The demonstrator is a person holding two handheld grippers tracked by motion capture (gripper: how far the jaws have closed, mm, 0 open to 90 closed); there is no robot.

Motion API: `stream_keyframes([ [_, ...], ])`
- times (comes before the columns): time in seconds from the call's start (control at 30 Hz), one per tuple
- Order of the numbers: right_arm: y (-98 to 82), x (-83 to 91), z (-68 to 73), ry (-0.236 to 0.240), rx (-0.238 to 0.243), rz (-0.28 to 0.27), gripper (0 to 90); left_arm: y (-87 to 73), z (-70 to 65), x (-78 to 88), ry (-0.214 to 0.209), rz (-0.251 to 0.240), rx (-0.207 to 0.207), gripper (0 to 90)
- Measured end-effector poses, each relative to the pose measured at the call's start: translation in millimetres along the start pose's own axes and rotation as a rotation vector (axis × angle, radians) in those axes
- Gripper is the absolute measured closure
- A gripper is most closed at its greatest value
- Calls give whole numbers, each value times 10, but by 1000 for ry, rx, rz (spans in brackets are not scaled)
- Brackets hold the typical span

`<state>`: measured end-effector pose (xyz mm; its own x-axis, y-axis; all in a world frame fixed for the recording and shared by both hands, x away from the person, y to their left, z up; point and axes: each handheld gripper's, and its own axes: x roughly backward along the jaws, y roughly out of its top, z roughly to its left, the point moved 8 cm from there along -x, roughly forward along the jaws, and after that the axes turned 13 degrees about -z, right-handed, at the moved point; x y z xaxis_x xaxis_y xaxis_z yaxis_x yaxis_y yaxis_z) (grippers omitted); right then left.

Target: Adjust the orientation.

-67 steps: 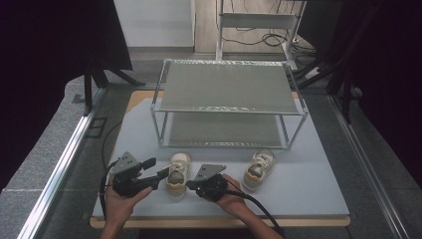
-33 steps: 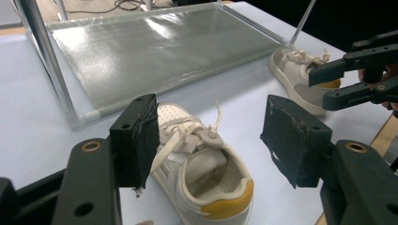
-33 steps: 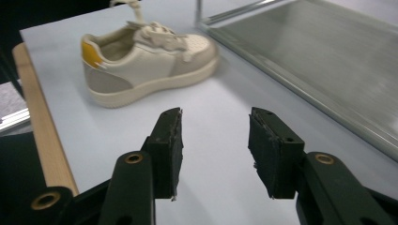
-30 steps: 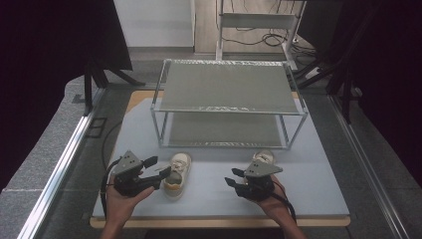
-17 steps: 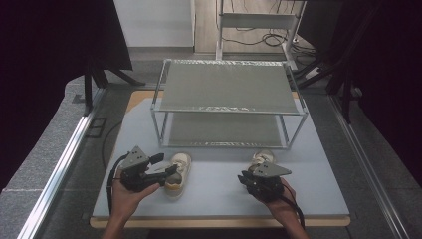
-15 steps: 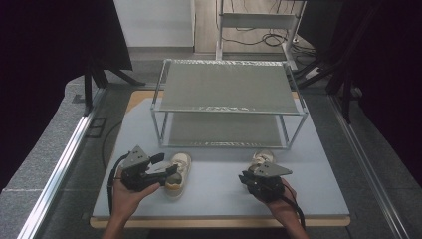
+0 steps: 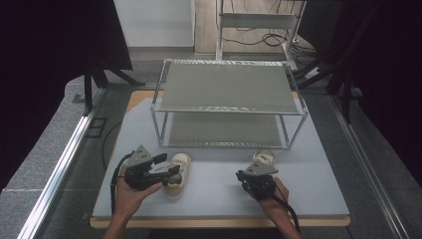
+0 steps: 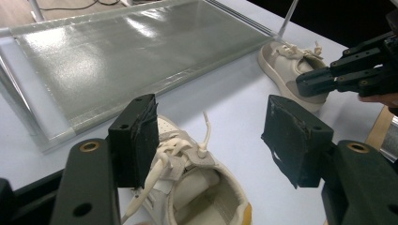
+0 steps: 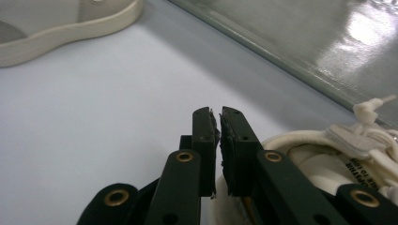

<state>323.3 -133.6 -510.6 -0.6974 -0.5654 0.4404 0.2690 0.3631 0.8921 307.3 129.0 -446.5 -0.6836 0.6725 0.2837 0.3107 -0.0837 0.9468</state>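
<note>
Compared with the frame from about two seconds back, the left gripper has shifted slightly and now sits over the left shoe, while the right gripper has travelled from the lower centre of the high view to the lower right, up against the right shoe.

At the lower left of the high view, the left shoe lies on the pale desk, its long axis running up and down the frame, toe towards the wire shelf rack and open heel towards the person. The left gripper's jaws stand apart, one on either side of the shoe's laced tongue in the left gripper view; the left pad sits right at the laces, the right pad is clear of the shoe.

At the lower right, the right shoe lies just in front of the rack's lower shelf, pointing the same way, toe to the rack. The right gripper's jaws have just been closing and are now nearly together, pinching the shoe's heel rim, as its own view shows.
</note>
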Motion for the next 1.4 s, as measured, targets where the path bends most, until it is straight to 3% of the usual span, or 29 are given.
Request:
stream_keyframes([
  [0.17,-4,-18,-15,-25,4,10,874,-6,7,28,5,-2,5,357],
  [0.33,-43,78,-36,-46,-28,13,887,27,-8,77,5,-16,4,357],
  [0.53,-105,221,-92,-30,-77,13,888,35,-9,83,2,-19,9,357],
  [0.77,-191,370,-153,-36,-100,8,884,57,-43,78,-10,-18,1,355],
  [1.07,-347,640,-348,-40,-155,-5,875,79,-43,99,-9,-24,0,355],
  [1.4,-256,732,-396,-5,-161,-54,814,64,-31,110,-4,-21,2,355],
])
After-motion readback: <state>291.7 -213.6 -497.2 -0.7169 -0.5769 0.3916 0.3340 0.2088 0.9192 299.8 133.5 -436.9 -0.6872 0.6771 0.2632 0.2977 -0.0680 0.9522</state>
